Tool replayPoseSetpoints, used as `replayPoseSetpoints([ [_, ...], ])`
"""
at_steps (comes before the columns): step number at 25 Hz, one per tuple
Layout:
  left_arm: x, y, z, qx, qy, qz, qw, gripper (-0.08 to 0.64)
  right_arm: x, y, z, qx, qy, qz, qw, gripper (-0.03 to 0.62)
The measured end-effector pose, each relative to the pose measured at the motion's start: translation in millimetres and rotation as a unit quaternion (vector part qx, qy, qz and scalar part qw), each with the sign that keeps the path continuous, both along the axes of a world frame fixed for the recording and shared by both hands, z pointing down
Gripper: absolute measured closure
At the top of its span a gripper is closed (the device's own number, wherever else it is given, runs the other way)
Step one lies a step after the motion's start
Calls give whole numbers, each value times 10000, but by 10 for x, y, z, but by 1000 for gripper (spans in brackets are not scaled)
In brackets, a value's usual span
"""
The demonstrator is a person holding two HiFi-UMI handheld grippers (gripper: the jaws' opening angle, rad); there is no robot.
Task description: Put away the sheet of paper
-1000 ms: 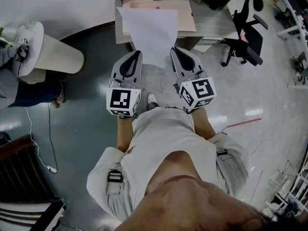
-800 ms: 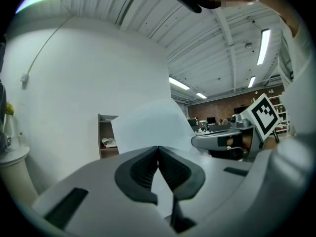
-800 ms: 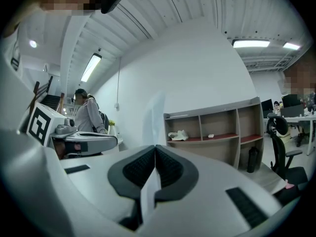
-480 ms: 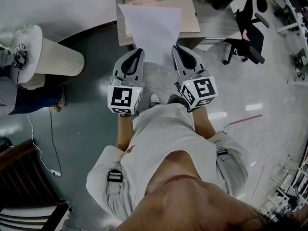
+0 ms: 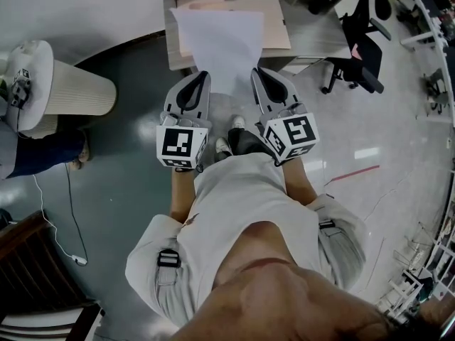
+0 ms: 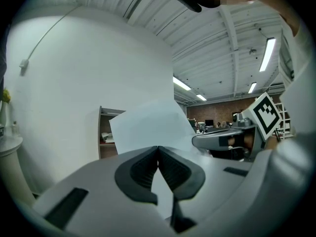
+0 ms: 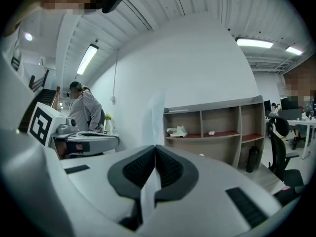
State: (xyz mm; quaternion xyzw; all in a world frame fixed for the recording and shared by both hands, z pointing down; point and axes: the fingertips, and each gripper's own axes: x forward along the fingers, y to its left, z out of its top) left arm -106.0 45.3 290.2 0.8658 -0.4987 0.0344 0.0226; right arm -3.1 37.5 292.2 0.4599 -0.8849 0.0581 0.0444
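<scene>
Both forearms are stretched forward from the torso, side by side, the left forearm (image 5: 180, 190) at 11 o'clock and the right forearm (image 5: 300, 182) at 1 o'clock in the head view. Both grippers are pointed toward 12 o'clock and held level with each other.

The jaws of the left gripper (image 5: 204, 77) are pressed together on the near left edge of the sheet of paper (image 5: 220, 41). In the left gripper view the sheet (image 6: 148, 125) is seen pinched at the closed tips (image 6: 158, 148) and rising beyond them. The jaws of the right gripper (image 5: 257, 72) are likewise clamped on the near right edge. In the right gripper view the paper (image 7: 157, 115) is seen almost edge-on, caught between the closed pads (image 7: 156, 147).

The sheet is thus held between the two grippers and spread out toward 12 o'clock. Beyond it a grey desk (image 5: 313, 30) is seen, with tan folders (image 5: 274, 20) lying on it; whether the sheet touches them cannot be told. An office chair (image 5: 361, 45) stands at 2 o'clock, well apart.
</scene>
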Motion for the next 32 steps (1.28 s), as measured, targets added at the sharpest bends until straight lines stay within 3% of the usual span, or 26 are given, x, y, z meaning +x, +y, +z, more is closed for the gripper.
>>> replayPoseSetpoints([
  [32, 415, -1184, -172, 80, -316, -527, 9981, 538, 375, -1273, -121, 165, -327, -558, 9978, 572],
])
